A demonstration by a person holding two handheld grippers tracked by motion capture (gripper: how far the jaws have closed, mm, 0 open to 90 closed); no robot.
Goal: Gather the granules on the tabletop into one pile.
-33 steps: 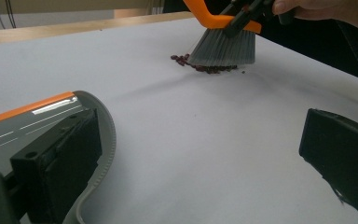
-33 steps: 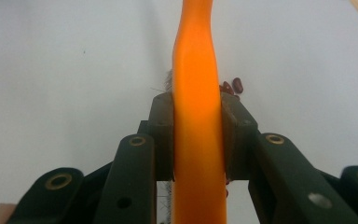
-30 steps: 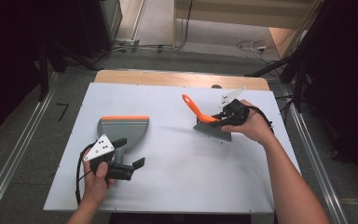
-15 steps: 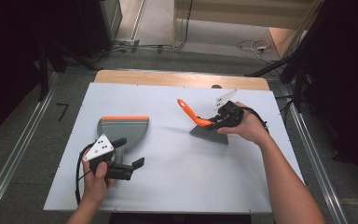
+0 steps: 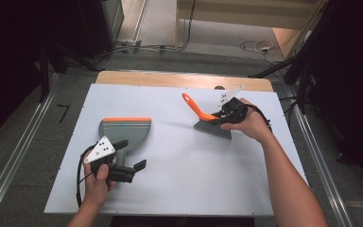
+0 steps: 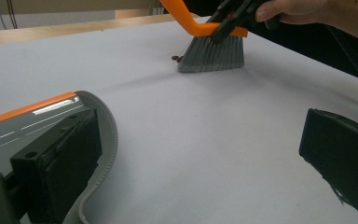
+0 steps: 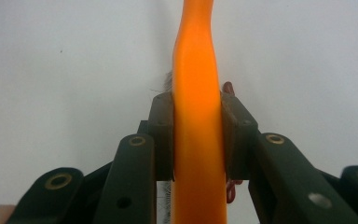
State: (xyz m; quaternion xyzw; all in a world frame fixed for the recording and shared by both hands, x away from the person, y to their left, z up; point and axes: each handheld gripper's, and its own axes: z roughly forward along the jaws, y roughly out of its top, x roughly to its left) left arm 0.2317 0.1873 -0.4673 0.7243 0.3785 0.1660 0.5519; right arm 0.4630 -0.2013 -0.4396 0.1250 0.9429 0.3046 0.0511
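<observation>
Sweeping brush: we see the hand brush (image 5: 207,120) on the far right part of the counter (image 5: 184,184), its grey bristles down on the white surface and its orange handle slanting up and away toward the far left.
Right tool: our right tool (image 5: 229,113) is pinching the brush's orange handle, one pad pressed to each side of it, as the right gripper view shows (image 7: 196,135).
Debris: a few small dark red bits (image 6: 175,58) lie at the left foot of the bristles in the left gripper view; we cannot quite tell what they are, as they are very small.
Dustpan: the grey dustpan (image 5: 124,132) with an orange front edge lies flat on the left half of the counter, well apart from the brush, its lip pointing to the far side.
Left tool: our left tool (image 5: 131,156) is spread wide with nothing between its pads; one black jaw sits at the dustpan's handle end (image 6: 93,144), the other hangs over bare counter.
Counter: white board on a wooden top, grey floor around it.
</observation>
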